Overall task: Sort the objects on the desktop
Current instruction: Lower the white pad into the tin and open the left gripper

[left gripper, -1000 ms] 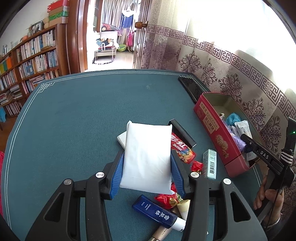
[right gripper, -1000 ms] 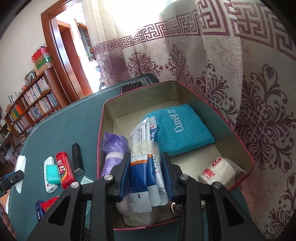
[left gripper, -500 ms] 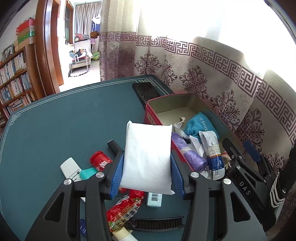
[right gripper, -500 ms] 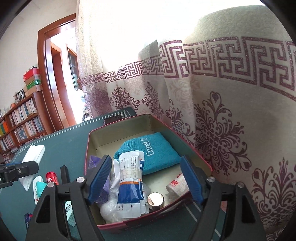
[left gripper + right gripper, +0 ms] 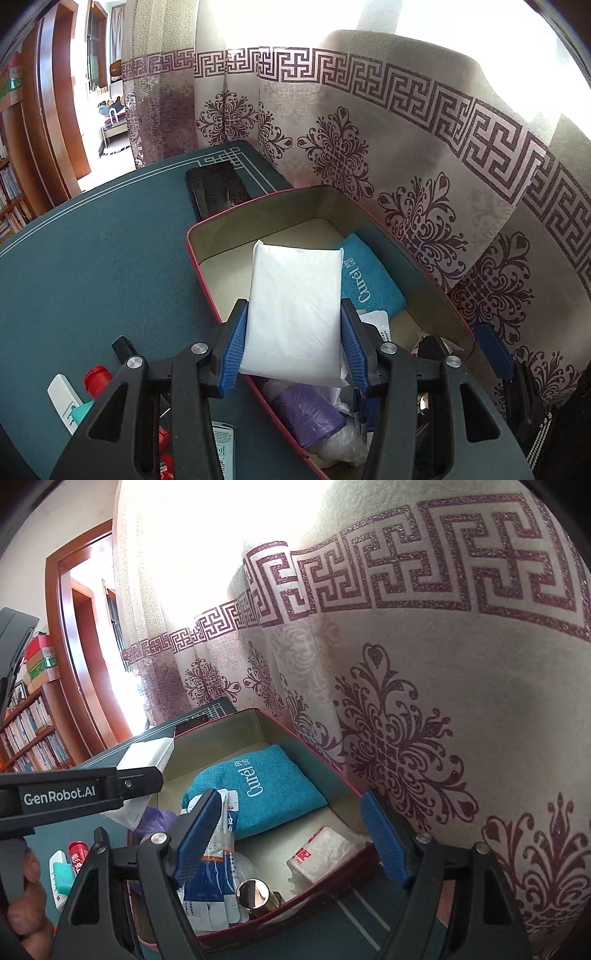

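My left gripper (image 5: pixel 292 308) is shut on a white tissue pack (image 5: pixel 295 332) and holds it above the open red tin (image 5: pixel 201 273), over its near half. In the tin lie a teal Curel pouch (image 5: pixel 365 280) and a purple bag (image 5: pixel 306 410). My right gripper (image 5: pixel 290 805) stands open over the tin's (image 5: pixel 295 908) near end, with nothing between its fingers. Below it rest blue and white sachets (image 5: pixel 214 878), a shiny metal cap (image 5: pixel 253 893) and a small white and red packet (image 5: pixel 325 849). The right wrist view shows the left gripper (image 5: pixel 144 771) coming in from the left with the tissue pack (image 5: pixel 147 751).
A patterned curtain (image 5: pixel 424 166) hangs close behind the tin. A black phone (image 5: pixel 216 188) lies on the green table beyond it. Left of the tin sit a white stick (image 5: pixel 64 398), a red tube (image 5: pixel 96 374) and other small items. A hand (image 5: pixel 26 904) grips the left tool.
The left gripper carried the tissue pack from the pile rightwards to above the tin. The right gripper let go of the sachets, opened wide and tilted up a little.
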### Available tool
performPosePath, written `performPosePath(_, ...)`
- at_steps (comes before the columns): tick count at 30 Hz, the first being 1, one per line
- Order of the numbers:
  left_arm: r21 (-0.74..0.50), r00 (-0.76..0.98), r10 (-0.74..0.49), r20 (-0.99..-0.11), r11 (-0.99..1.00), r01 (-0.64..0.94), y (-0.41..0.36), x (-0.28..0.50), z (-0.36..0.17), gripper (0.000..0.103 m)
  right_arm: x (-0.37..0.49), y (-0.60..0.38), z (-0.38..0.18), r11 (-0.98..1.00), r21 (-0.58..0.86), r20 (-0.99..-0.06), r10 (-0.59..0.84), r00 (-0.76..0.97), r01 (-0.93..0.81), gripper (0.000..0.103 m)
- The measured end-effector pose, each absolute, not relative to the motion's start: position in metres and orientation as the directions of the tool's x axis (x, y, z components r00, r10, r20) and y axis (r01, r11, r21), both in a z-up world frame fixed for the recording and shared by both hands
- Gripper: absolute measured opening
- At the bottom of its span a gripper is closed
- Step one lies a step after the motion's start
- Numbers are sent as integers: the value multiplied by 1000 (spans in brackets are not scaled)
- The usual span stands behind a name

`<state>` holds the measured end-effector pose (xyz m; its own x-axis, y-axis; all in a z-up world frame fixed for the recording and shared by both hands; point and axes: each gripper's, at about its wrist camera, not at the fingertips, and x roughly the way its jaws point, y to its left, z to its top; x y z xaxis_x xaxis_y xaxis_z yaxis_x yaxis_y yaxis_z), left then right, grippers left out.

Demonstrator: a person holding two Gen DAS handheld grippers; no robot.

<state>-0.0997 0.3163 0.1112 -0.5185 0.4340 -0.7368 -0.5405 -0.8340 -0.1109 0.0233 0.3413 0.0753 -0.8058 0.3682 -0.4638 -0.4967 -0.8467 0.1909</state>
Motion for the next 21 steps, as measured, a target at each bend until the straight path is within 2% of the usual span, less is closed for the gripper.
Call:
performPosePath(3, -121, -492, 424, -760, -837, -534, 324, -108, 104, 52, 23, 339, 75, -850, 187, -462, 366, -808, -493, 82)
performPosePath(7, -117, -479, 412, -775, -839, -532, 327, -108, 99, 62, 23, 340, 75, -849, 191, -465, 364, -807, -492, 82)
performPosePath(14, -123, -495, 420, -761, -842, -525, 314, -102, 108, 62, 25, 341, 75, -847, 193, -464, 366, -807, -496, 82)
performPosePath(21, -103, -537, 372, -757, -879, -465, 278, -97, 112, 62, 25, 337, 76, -851, 182, -457, 371, -808, -493, 82)
